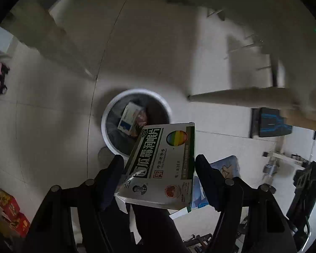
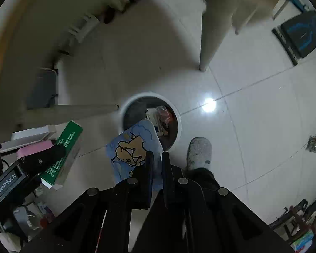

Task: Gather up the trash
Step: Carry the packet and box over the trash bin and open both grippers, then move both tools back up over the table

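while both wrist cameras look almost straight down at the pale tiled floor (image 2: 252, 80), the round white-rimmed trash bin (image 1: 107, 113) stands in the middle of each view, and it already holds a small white and blue carton (image 1: 128, 118) and some reddish wrappers (image 1: 140, 119). the left gripper (image 1: 159, 164) grasps a flat green and white cardboard medicine box with a rainbow circle printed on it (image 1: 164, 164); its black fingers (image 1: 113, 168) stand at the two long edges of the box, and the box hangs above the near right part of the bin rim. the right gripper (image 2: 157, 158) is clenched on a thin light blue packet with a cartoon bear drawn on it (image 2: 130, 149), the two black fingers nearly together with the packet edge between them. this packet is over the near left part of the bin rim (image 2: 179, 116) in the right view. in the same view the left gripper body (image 2: 40, 160) shows at the left with the green side of its box (image 2: 67, 147), well apart from the bin. a foot in a grey slipper (image 2: 200, 151) stands on the floor just beside the bin, on its near right. a pale table leg (image 2: 208, 31) rises far behind the bin, and a dark mat with blue lines (image 2: 303, 33) lies at the far right. in the left view some red boxes (image 1: 8, 210) lie near the left edge.
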Available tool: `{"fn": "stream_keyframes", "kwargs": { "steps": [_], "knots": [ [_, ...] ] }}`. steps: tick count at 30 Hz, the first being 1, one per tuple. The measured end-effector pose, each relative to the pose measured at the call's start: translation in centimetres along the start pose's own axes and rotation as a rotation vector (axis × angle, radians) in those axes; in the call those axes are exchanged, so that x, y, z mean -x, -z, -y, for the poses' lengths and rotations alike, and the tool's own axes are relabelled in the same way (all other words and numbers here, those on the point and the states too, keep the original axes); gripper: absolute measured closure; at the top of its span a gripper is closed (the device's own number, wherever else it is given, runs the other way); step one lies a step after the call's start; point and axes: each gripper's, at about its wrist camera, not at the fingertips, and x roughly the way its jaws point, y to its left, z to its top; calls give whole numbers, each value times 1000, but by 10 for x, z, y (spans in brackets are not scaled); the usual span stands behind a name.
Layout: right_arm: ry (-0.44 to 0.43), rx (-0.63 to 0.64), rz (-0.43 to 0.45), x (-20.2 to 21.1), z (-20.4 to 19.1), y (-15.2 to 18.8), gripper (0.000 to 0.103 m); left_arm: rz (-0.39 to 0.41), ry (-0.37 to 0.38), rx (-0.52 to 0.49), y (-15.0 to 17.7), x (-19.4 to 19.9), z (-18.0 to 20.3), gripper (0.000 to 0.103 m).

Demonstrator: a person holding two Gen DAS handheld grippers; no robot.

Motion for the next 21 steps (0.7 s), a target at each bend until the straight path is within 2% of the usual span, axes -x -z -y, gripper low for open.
{"fn": "stream_keyframes", "kwargs": {
  "steps": [4, 6, 11, 13, 14, 15, 16, 17, 19, 20, 21],
  "knots": [
    [9, -28, -30, -71, 16, -14, 95, -48, -26, 20, -16, -77, -15, 36],
    [13, -27, -43, -106, 20, -22, 95, -66, -43, 21, -22, -102, -22, 36],
    [24, 4, -92, -163, 12, -39, 94, -124, -53, 35, -23, -136, -37, 35],
    [37, 11, -100, -175, 8, -41, 88, -141, -60, 50, -19, -136, -47, 35],
    [39, 20, -107, -180, 7, -41, 81, -142, -63, 53, -18, -135, -49, 35],
    [42, 26, -112, -182, 7, -40, 69, -141, -73, 52, -16, -132, -50, 35],
    [45, 28, -111, -183, 4, -39, 60, -139, -78, 50, -14, -128, -52, 31],
    [48, 31, -109, -181, 4, -38, 48, -136, -81, 52, -12, -124, -55, 23],
    [60, 45, -101, -176, 2, -36, 40, -123, -103, 42, -8, -109, -56, 15],
    [81, 71, -98, -172, -2, -34, 27, -117, -117, 34, -7, -103, -56, 13],
    [98, 92, -96, -167, -5, -31, 9, -107, -134, 23, -5, -96, -55, 13]
  ]
}}
